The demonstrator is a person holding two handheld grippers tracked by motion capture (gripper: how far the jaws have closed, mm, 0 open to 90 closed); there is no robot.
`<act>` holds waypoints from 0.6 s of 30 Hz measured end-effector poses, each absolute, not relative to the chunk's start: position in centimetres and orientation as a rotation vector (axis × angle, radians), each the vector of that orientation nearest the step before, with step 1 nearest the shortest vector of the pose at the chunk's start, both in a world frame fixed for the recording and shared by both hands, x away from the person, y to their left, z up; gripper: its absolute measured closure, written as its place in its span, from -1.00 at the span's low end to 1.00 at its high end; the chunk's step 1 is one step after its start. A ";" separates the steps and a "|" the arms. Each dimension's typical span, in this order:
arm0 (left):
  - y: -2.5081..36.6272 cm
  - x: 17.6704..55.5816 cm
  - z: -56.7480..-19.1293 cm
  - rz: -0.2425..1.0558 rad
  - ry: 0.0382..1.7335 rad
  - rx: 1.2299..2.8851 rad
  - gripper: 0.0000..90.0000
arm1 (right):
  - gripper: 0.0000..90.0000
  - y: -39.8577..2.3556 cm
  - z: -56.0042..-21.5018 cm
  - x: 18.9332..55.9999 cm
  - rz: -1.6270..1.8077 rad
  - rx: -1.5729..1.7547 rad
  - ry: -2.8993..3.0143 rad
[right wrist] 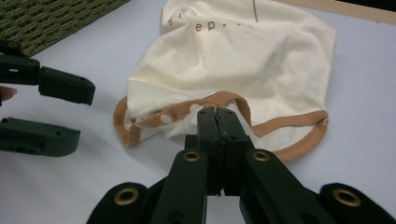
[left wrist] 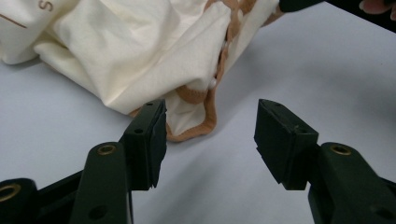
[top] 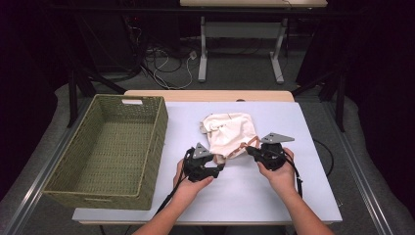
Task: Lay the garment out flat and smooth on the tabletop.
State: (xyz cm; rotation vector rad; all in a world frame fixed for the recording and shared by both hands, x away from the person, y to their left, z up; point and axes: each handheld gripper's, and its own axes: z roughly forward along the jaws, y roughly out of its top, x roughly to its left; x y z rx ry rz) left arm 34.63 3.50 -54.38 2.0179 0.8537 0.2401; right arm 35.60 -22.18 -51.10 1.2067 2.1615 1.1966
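Near the middle of the surface point(top: 274, 196) the cream garment point(top: 229, 133) is lying crumpled, well right of the woven basket point(top: 147, 161), with its tan-trimmed hem toward me; I am working at that near hem with both tools. My right tool point(right wrist: 218, 116) is sitting with its jaws pressed together on the tan trim point(right wrist: 224, 98), just beside the snap buttons point(right wrist: 166, 118), so I am judging that edge as already pinched; from above that tool point(top: 250, 150) is meeting the hem at the garment's near right corner. My left tool point(left wrist: 210, 135) is standing about half apart, clamped on nothing, its jaws straddling the near left corner of the hem point(left wrist: 196, 133) without pressing it. I am reading this as the step of securing the second grip before lifting or spreading the garment; next I am needing to push the left tool a little farther so the trim sits between the pads, then close; cloth is limp, so a shallow bite is likely to slip.
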 end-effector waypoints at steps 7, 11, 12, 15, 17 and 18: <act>2.3 34.4 -54.9 0.239 0.796 2.042 0.05 | 0.99 -24.2 -51.2 35.7 1.184 1.262 2.128; 1.2 34.3 -55.0 0.237 0.767 2.063 0.11 | 0.99 -25.3 -51.5 35.8 1.168 1.296 2.121; 0.9 34.3 -55.0 0.233 0.753 2.072 0.12 | 0.99 -25.6 -51.7 35.8 1.167 1.306 2.117; -0.2 34.4 -55.2 0.228 0.732 2.081 0.16 | 0.99 -26.1 -52.0 35.8 1.151 1.325 2.115; -0.8 34.7 -55.3 0.229 0.731 2.085 0.19 | 0.99 -26.4 -52.2 35.9 1.145 1.332 2.112; -1.0 34.9 -55.4 0.230 0.724 2.094 0.20 | 0.99 -26.5 -52.3 35.9 1.155 1.334 2.111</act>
